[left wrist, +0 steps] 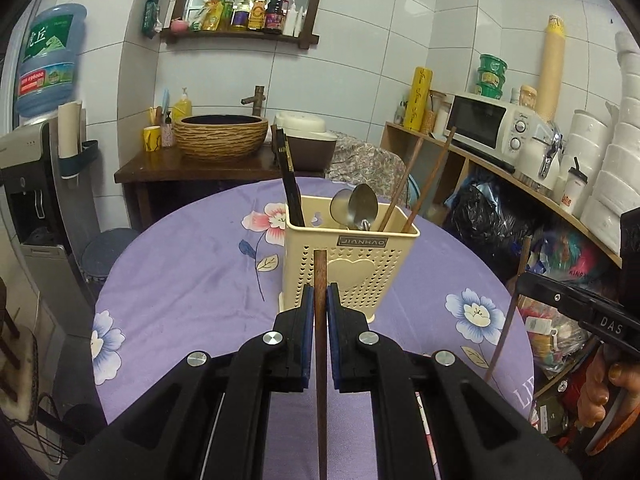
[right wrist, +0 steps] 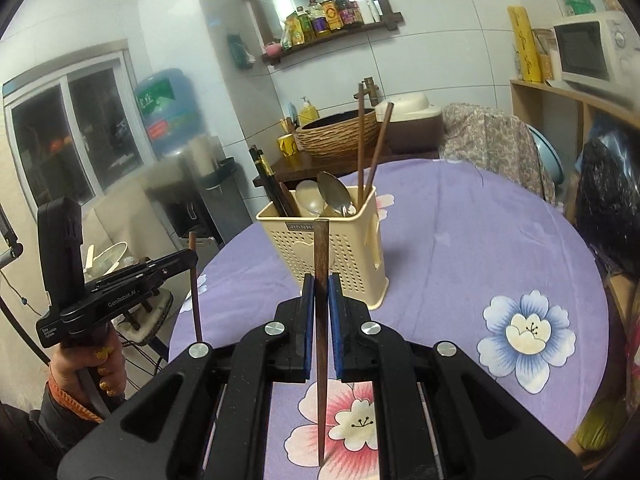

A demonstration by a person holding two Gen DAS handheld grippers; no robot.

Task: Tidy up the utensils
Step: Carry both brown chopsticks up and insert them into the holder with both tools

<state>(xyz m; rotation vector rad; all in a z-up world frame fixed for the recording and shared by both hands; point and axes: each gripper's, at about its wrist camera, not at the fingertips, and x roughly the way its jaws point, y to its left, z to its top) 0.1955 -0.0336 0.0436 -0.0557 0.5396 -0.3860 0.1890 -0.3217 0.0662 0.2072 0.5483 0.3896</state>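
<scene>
A cream perforated utensil holder (left wrist: 360, 272) (right wrist: 352, 252) stands upright on the purple flowered tablecloth (left wrist: 192, 272). It holds two metal spoons (left wrist: 358, 206), black chopsticks (left wrist: 290, 184) at its left and two brown chopsticks (left wrist: 420, 184) at its right. My left gripper (left wrist: 320, 290) is shut on a brown wooden chopstick (left wrist: 320, 268) held upright in front of the holder. My right gripper (right wrist: 321, 280) is shut on another upright brown chopstick (right wrist: 321, 248), also short of the holder. Each view shows the other gripper (left wrist: 520, 280) (right wrist: 192, 258) off to the side, gripping its chopstick above the table.
Behind the table stand a dark wooden counter with a woven basin (left wrist: 220, 136) and a rice cooker (left wrist: 304, 136). A wooden shelf with a microwave (left wrist: 492, 128) and stacked white bowls runs along the right. A water dispenser (left wrist: 28, 168) stands at the left.
</scene>
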